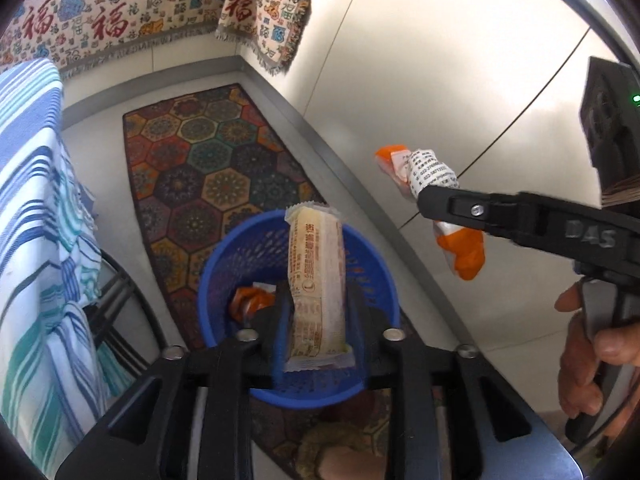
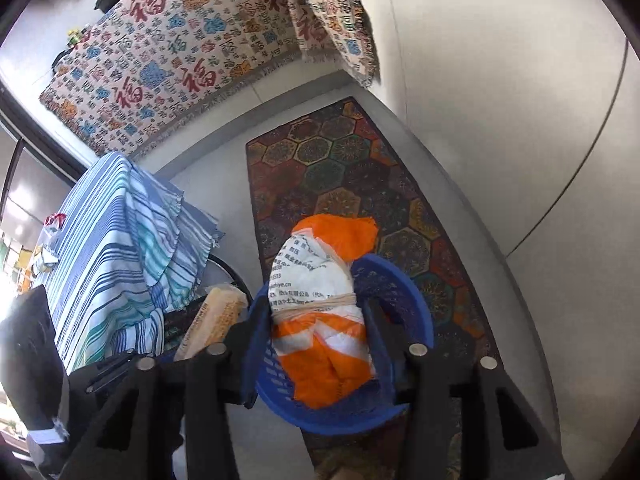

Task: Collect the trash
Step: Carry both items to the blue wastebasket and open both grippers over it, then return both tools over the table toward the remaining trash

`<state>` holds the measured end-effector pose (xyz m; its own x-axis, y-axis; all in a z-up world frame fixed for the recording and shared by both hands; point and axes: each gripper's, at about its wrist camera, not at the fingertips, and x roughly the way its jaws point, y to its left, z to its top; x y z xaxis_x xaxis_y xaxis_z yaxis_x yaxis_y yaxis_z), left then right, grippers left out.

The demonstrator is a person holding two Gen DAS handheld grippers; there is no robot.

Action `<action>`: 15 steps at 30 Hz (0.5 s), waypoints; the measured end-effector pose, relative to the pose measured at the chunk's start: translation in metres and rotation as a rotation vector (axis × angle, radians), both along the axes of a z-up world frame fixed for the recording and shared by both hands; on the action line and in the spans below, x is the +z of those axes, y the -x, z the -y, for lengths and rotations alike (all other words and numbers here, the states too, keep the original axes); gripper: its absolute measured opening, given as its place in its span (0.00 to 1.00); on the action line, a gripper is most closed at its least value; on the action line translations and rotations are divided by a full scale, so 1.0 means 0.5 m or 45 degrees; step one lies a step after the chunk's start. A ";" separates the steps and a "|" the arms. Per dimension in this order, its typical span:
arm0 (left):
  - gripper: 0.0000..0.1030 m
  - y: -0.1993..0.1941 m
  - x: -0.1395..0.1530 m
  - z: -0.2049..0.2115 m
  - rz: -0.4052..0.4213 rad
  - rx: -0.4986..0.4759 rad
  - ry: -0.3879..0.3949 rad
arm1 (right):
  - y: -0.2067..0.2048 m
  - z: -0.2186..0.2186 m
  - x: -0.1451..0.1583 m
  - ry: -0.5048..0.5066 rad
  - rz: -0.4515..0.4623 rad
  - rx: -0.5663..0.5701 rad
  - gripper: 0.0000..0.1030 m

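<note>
A blue mesh wastebasket (image 1: 224,280) stands on a patterned rug; it also shows in the right wrist view (image 2: 404,280). An orange and white scrap (image 1: 250,300) lies inside it. My left gripper (image 1: 316,304) is shut on a long cream snack wrapper (image 1: 316,276) and holds it above the basket. My right gripper (image 2: 320,320) is shut on an orange and white wrapper (image 2: 324,316) tied with a band, also above the basket. In the left wrist view the right gripper (image 1: 436,200) holds that wrapper (image 1: 460,248) to the right of the basket. The cream wrapper (image 2: 212,320) shows at left in the right wrist view.
A hexagon-patterned rug (image 1: 208,160) lies along a white wall (image 1: 440,60). A blue striped cloth (image 1: 36,220) drapes a table at left over a black frame (image 1: 116,312). A cloth with red characters (image 1: 100,12) hangs at the back.
</note>
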<state>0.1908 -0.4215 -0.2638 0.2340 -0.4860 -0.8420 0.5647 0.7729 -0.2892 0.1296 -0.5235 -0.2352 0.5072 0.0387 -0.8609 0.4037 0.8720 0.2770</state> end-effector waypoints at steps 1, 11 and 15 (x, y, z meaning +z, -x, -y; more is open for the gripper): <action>0.58 -0.006 -0.006 0.002 -0.004 0.013 -0.007 | 0.002 0.003 0.001 0.002 0.006 -0.012 0.59; 0.70 0.017 0.084 -0.089 0.072 0.102 0.084 | -0.001 -0.017 0.056 0.119 0.119 -0.009 0.59; 0.87 0.057 0.158 -0.192 0.179 0.167 0.063 | -0.022 -0.072 0.090 0.212 0.167 0.053 0.67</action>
<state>0.1625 -0.3256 -0.1847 0.4118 -0.4834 -0.7725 0.4975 0.8295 -0.2538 0.1405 -0.4873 -0.1903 0.6162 -0.0755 -0.7839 0.3363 0.9253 0.1753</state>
